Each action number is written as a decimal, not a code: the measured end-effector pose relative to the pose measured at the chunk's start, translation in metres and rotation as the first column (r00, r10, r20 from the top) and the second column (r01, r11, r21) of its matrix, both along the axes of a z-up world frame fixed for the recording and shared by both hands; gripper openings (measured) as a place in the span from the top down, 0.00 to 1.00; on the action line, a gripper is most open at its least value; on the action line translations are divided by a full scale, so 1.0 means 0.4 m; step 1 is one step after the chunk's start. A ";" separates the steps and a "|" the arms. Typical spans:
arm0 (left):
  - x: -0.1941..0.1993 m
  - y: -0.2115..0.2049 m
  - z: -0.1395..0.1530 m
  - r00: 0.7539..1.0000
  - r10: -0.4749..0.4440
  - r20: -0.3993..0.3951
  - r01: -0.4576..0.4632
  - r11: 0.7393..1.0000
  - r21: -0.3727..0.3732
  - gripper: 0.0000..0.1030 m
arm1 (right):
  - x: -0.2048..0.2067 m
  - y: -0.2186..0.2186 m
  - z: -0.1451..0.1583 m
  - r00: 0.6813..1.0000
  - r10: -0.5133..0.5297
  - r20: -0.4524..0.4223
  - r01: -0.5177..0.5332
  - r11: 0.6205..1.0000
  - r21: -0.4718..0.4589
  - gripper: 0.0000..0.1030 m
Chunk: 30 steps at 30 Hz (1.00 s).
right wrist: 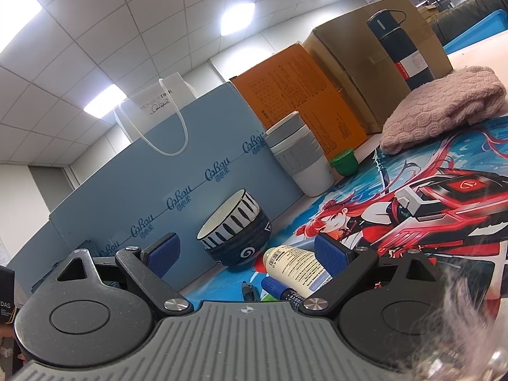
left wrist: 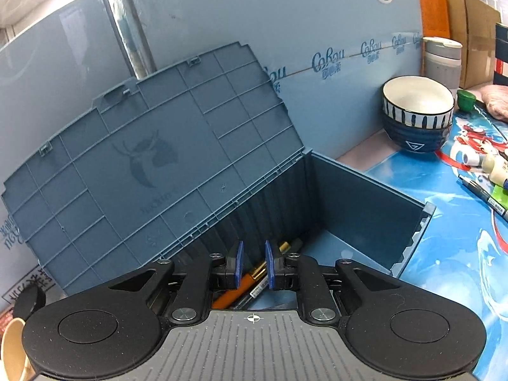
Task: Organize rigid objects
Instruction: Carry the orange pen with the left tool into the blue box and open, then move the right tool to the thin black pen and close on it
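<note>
The left gripper [left wrist: 254,265] hangs over the open blue storage box [left wrist: 365,197], tilted down into it, its jaws a narrow gap apart with nothing pinched between the blue pads. Below and beyond them on the box floor lie the pens [left wrist: 254,281], an orange one and a dark one with a gold band among them, apart from the pads. The box's ribbed lid [left wrist: 152,165] stands tipped back against the pale blue carton [left wrist: 254,31] behind. To the right on the printed mat [left wrist: 451,254] sit two stacked striped bowls [left wrist: 417,111], a grey-banded cup [left wrist: 443,60], a green cap [left wrist: 466,99] and more markers [left wrist: 485,190] near the edge. Over to the right gripper [right wrist: 247,255]: jaws spread wide, empty, pointing nearly level across the tabletop. Just ahead lies a cream bottle [right wrist: 295,266] on its side with a blue-capped marker [right wrist: 279,287] beside it. Farther back stand a pink knitted cloth [right wrist: 444,108], a dark flask [right wrist: 400,50] and cardboard boxes [right wrist: 374,63].
</note>
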<state>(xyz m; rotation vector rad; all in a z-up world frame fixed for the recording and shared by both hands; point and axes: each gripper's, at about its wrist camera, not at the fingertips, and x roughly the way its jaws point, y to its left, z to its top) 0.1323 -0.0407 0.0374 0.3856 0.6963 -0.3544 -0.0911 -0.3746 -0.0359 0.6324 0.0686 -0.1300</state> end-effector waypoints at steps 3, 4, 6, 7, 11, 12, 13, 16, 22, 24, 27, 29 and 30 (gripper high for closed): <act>0.000 -0.001 -0.001 1.000 0.013 -0.002 -0.013 1.000 0.000 0.82 | 0.000 -0.001 -0.001 1.000 0.000 -0.002 0.000 1.000 0.002 0.11; 0.001 -0.002 -0.001 1.000 0.021 -0.002 -0.021 1.000 -0.001 0.81 | 0.000 -0.001 0.000 1.000 0.000 -0.002 0.000 1.000 0.002 0.11; -0.003 0.000 0.002 0.999 0.040 0.000 -0.040 0.999 -0.020 0.72 | 0.000 -0.001 0.000 1.000 0.000 -0.003 0.000 1.000 0.002 0.11; -0.005 0.000 0.005 0.999 0.052 -0.001 -0.052 0.998 -0.033 0.69 | 0.000 -0.001 0.000 1.000 0.000 -0.003 0.000 1.000 0.002 0.11; -0.026 -0.012 0.022 0.996 0.078 0.032 -0.077 0.995 -0.057 0.47 | 0.001 0.000 -0.002 1.000 -0.001 -0.004 0.001 1.000 0.005 0.11; -0.034 -0.017 0.027 0.996 0.080 0.043 -0.077 0.995 -0.056 0.43 | 0.001 0.000 -0.003 1.000 -0.003 -0.003 0.003 1.000 0.006 0.11; -0.042 -0.022 0.032 0.995 0.078 0.058 -0.075 0.996 -0.052 0.42 | 0.001 0.000 -0.003 1.000 -0.004 -0.003 0.004 1.000 0.007 0.11; -0.071 -0.036 0.053 0.992 0.070 0.105 -0.065 0.997 -0.051 0.40 | 0.001 0.000 -0.003 1.000 -0.004 -0.003 0.004 1.000 0.008 0.11; -0.133 -0.042 0.098 0.986 0.042 0.162 -0.020 0.991 -0.131 0.36 | 0.000 0.000 -0.002 1.000 -0.006 -0.006 0.007 1.000 0.008 0.11; -0.154 -0.046 0.113 0.984 0.017 0.178 0.011 0.988 -0.156 0.35 | 0.000 0.000 -0.002 1.000 -0.007 -0.006 0.007 1.000 0.008 0.11; -0.183 -0.044 0.137 0.980 0.002 0.200 0.043 0.974 -0.223 0.31 | 0.000 -0.001 -0.002 1.000 -0.009 -0.011 0.009 1.000 0.007 0.11; -0.204 -0.040 0.148 0.979 -0.008 0.204 0.066 0.958 -0.278 0.29 | 0.001 0.000 -0.001 1.000 -0.008 -0.016 0.008 1.000 0.004 0.11; -0.213 -0.039 0.149 0.979 -0.020 0.201 0.081 0.950 -0.301 0.29 | 0.003 0.001 0.000 1.000 -0.008 -0.020 0.008 1.000 0.001 0.11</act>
